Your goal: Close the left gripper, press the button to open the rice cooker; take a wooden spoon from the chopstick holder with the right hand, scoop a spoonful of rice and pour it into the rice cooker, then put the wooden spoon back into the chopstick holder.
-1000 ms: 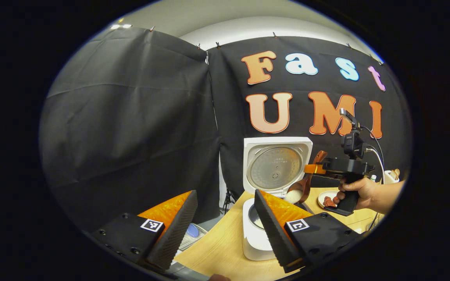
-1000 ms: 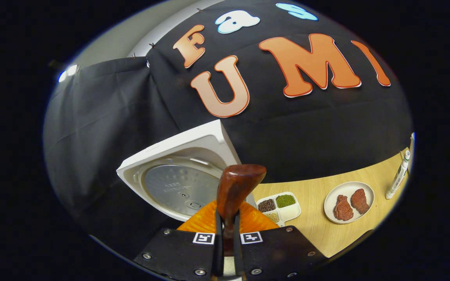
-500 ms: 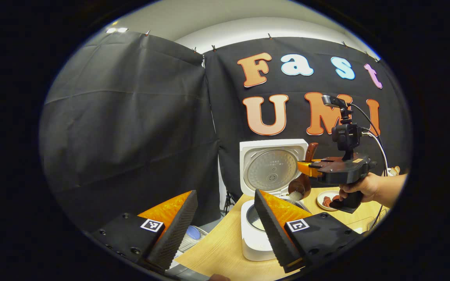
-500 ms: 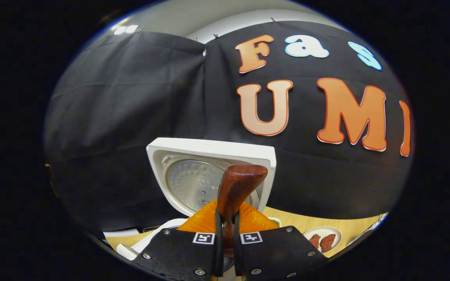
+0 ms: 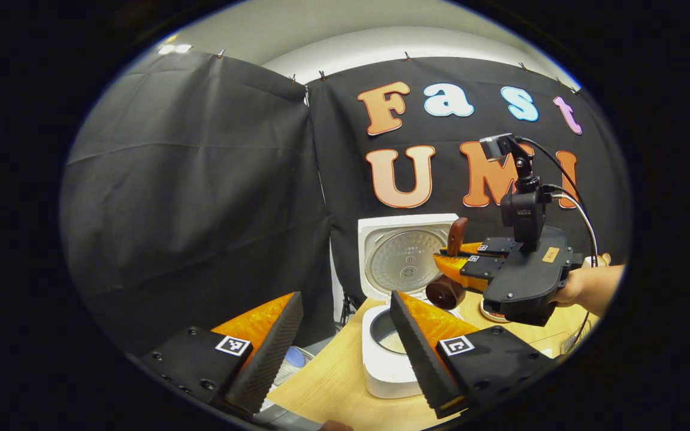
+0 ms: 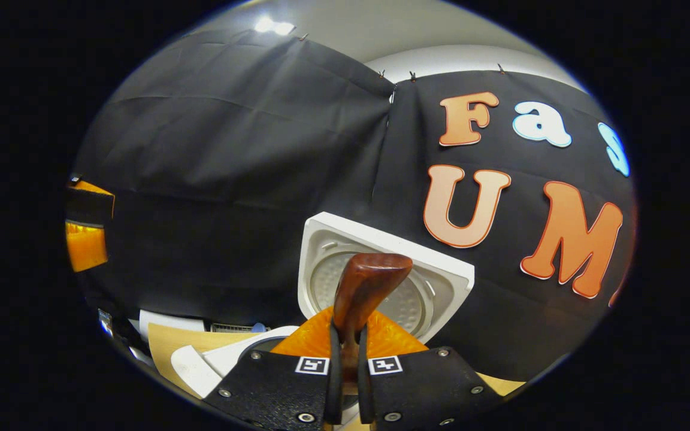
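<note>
1. The left gripper (image 5: 345,347) has its fingers spread wide, holding nothing.
2. The right gripper (image 6: 345,359) pinches the wooden spoon (image 6: 364,287) by its handle.
3. In the left gripper view, the spoon bowl hangs over the open rice cooker (image 5: 388,365), at 3 o'clock of its raised lid (image 5: 402,254).

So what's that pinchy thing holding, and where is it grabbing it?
The right gripper holds the wooden spoon by its handle. The left gripper holds nothing.
</note>
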### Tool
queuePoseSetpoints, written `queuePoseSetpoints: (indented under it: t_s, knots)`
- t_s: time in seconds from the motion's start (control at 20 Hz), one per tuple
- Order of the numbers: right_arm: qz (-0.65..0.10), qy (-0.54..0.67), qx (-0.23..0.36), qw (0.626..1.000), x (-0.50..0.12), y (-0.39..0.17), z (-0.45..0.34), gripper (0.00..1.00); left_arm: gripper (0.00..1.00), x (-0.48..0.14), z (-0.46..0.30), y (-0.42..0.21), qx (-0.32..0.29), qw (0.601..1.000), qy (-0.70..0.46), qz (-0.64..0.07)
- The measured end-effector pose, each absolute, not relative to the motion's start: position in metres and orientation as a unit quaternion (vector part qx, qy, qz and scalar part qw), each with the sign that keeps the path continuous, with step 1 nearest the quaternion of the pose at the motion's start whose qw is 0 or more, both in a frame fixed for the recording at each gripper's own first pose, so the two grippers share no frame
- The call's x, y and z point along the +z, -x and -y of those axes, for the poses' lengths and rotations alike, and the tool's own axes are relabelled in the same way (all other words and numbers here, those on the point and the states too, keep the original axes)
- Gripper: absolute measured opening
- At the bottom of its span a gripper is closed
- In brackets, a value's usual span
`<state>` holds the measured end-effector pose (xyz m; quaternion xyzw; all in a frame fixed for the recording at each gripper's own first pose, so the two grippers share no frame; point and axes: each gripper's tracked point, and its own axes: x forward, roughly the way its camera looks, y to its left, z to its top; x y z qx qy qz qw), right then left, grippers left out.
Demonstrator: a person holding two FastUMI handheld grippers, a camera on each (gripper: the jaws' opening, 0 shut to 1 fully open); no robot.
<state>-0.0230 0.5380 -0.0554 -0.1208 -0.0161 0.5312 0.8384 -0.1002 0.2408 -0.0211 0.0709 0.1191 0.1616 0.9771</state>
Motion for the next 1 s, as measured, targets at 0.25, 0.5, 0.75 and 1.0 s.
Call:
queuePoseSetpoints:
  t_s: [0.25, 0.5, 0.75, 1.0]
  knots:
    - [-0.022, 0.048, 0.511, 0.858, -0.040, 0.008, -0.507, 0.10, 0.99, -0.016, -0.233, 0.104, 0.161, 0.977, -0.071, -0.119]
    - [-0.051, 0.006, 0.472, 0.880, -0.032, -0.011, -0.449, 0.10, 0.99, -0.014, -0.215, 0.100, 0.150, 0.979, -0.070, -0.119]
    - [-0.066, -0.022, 0.421, 0.904, -0.026, -0.029, -0.374, 0.10, 0.99, -0.007, -0.186, 0.091, 0.125, 0.983, -0.076, -0.111]
    - [-0.081, -0.027, 0.354, 0.931, -0.037, -0.044, -0.288, 0.10, 0.99, -0.002, -0.157, 0.082, 0.098, 0.987, -0.077, -0.104]
